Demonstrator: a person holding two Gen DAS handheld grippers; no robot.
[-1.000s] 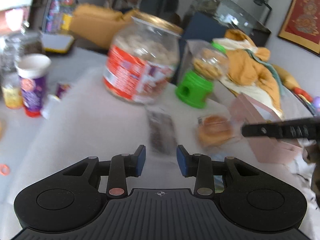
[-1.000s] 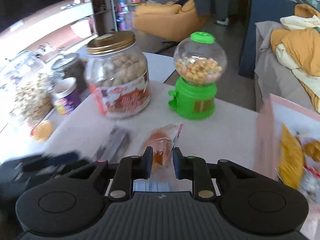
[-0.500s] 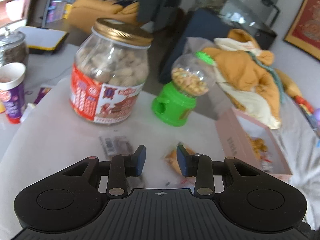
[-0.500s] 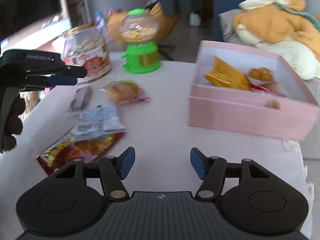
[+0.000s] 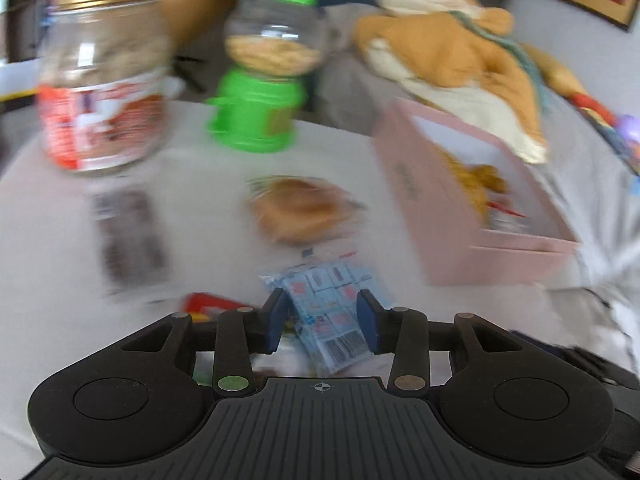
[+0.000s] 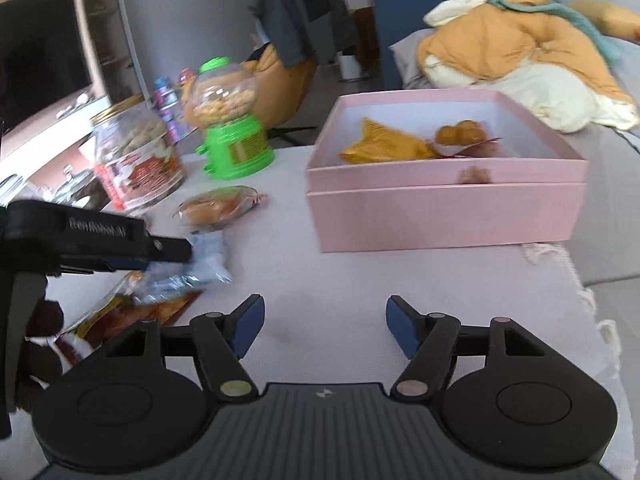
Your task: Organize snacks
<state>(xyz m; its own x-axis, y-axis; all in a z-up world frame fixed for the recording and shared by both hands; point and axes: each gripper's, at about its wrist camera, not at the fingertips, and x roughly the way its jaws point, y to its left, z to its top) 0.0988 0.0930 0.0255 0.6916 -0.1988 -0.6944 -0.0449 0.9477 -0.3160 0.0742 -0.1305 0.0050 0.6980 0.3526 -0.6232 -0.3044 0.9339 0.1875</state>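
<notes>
White table (image 6: 340, 280): pink box (image 6: 444, 216), jar (image 6: 136, 168), snack packets (image 5: 308, 208).

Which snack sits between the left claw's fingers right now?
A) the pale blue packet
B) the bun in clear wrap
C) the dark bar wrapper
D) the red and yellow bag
A: in the left wrist view the pale blue packet lies between the open fingers of the left claw, while the bun lies farther ahead.
</notes>
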